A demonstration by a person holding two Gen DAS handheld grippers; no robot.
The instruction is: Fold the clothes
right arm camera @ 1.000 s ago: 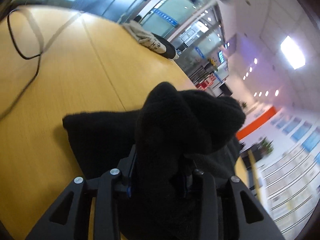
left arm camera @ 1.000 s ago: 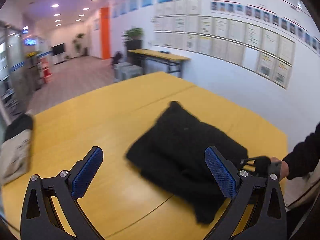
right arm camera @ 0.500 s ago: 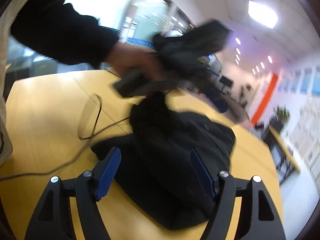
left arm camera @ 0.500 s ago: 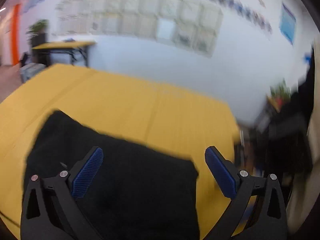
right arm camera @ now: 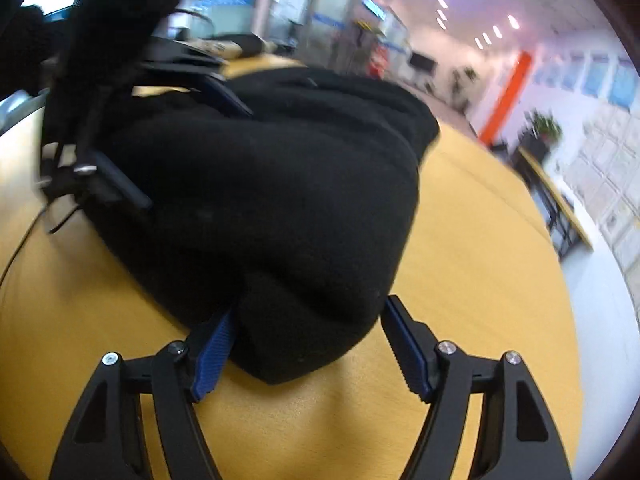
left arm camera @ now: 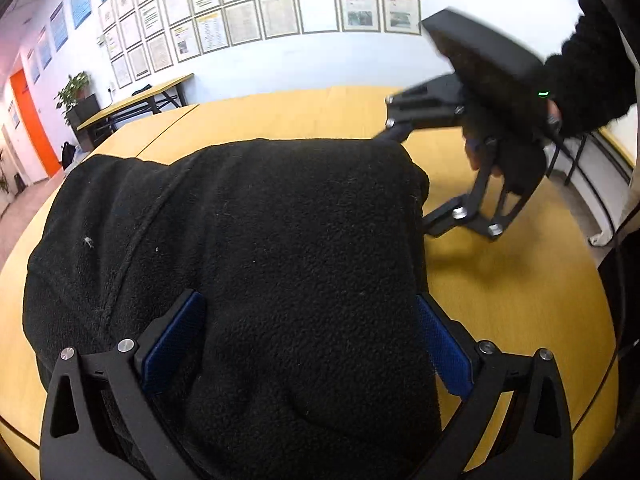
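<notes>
Left wrist view: left tongs (left arm camera: 308,344), half a second ago clear, now straddle the folded black fleece (left arm camera: 260,240) on the bench (left arm camera: 520,280); right tongs (right arm camera: 308,344), released, gape around its end—bundle being squared, apparently.

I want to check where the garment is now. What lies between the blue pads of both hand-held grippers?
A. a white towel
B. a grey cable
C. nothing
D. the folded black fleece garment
D: the black fleece garment fills the gap of the left hand-held gripper and the right hand-held gripper.
</notes>
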